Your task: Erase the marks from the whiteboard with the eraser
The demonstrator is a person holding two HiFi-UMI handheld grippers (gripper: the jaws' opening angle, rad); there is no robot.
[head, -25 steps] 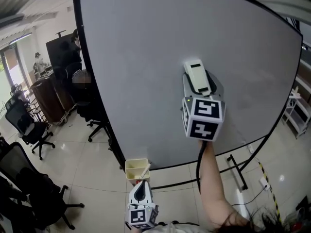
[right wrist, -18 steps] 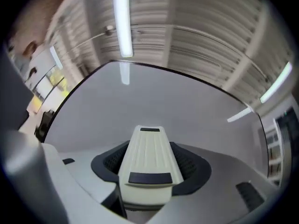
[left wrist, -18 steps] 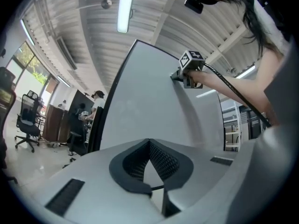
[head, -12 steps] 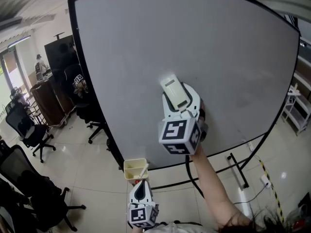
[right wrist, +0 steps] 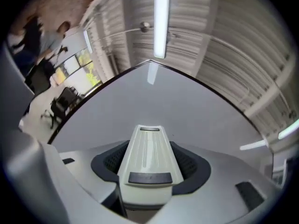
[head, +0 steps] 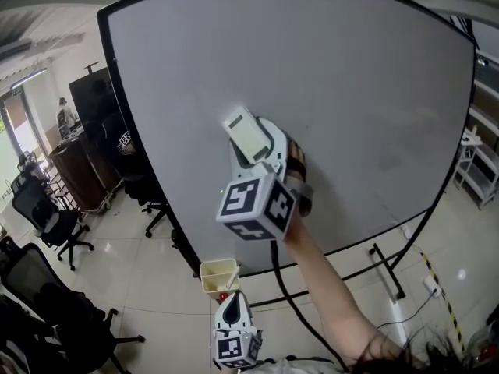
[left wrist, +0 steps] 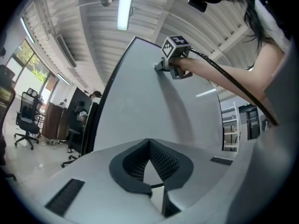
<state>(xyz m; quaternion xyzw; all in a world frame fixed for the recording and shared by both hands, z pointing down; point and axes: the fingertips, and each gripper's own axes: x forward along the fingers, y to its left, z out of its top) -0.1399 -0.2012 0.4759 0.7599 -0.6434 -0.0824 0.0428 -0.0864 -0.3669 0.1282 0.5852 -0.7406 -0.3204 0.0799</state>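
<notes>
The large whiteboard (head: 351, 92) stands upright and fills the head view; its surface looks nearly blank, with only a faint grey smudge (head: 387, 162) at the right. My right gripper (head: 255, 148) is shut on the cream plastic eraser (head: 248, 135), which lies against the board left of its middle. In the right gripper view the eraser (right wrist: 148, 157) sits between the dark pads (right wrist: 191, 167), pointing at the whiteboard (right wrist: 187, 111). My left gripper (head: 232, 308) hangs low near the board's bottom edge, shut and empty (left wrist: 149, 146). From the left gripper view the right gripper (left wrist: 174, 55) shows high on the whiteboard (left wrist: 140, 101).
A small yellow bin (head: 219, 277) with a stick in it sits at the board's lower edge. The board's black stand legs (head: 386, 267) reach over the tiled floor. Office chairs (head: 54, 224) and a dark cabinet (head: 86, 170) stand at the left, a white shelf (head: 475, 170) at the right.
The right gripper has slid the eraser leftward across the board, from right of centre to left of centre. The left gripper has stayed low.
</notes>
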